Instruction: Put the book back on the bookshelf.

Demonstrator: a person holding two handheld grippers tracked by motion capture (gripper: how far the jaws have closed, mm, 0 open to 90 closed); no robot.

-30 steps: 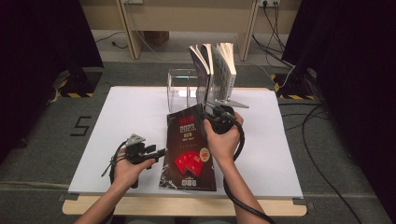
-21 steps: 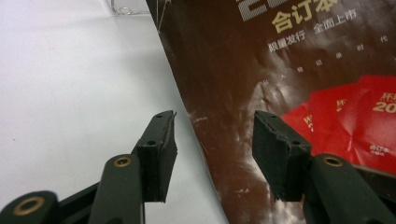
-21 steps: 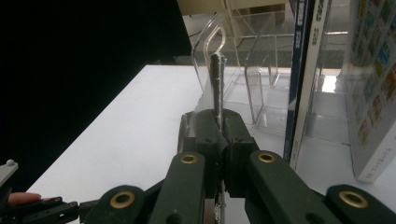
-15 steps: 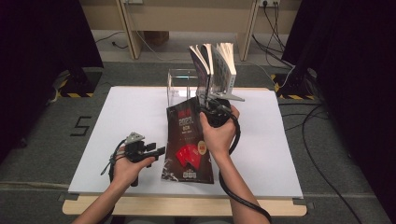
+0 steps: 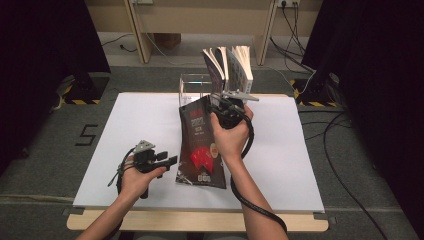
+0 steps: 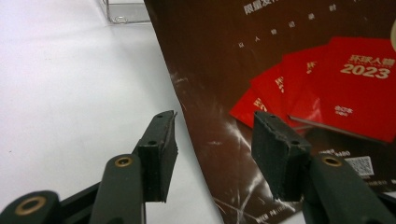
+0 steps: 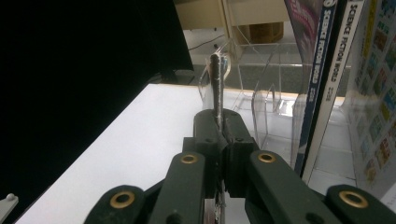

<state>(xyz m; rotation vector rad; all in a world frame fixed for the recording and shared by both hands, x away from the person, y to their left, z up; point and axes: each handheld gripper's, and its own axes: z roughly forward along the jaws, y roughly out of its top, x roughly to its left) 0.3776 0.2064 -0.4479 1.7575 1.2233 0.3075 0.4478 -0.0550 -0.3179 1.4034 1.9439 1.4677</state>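
Right gripper (image 5: 220, 106) clamping dark magazine (image 5: 200, 145) by top edge, hiding that edge; magazine now tilting steeper off white table (image 5: 125, 130) than before. Left gripper (image 5: 167, 161) resting beside it, jaws apart.

Magazine (image 6: 327, 84), right of frame: "2023" on red covers. Book spine (image 7: 322, 60), upper right: "SCIENCE FICTION WORLD". Floor (image 5: 87, 135), left: "5".

Inspector: Colours of the magazine (image 5: 200, 145)?
Recorder: Dark brown cover, fanned red booklets printed on it, white lettering.
Inspector: Table top (image 5: 125, 130)?
Recorder: Plain white, pale wood edge nearest.
Inspector: Stand (image 5: 192, 87) at the far side?
Recorder: Clear plastic.
Inspector: Grippers?
Recorder: Left gripper (image 6: 210, 149) and right gripper (image 7: 223, 140) black, brass rivets.
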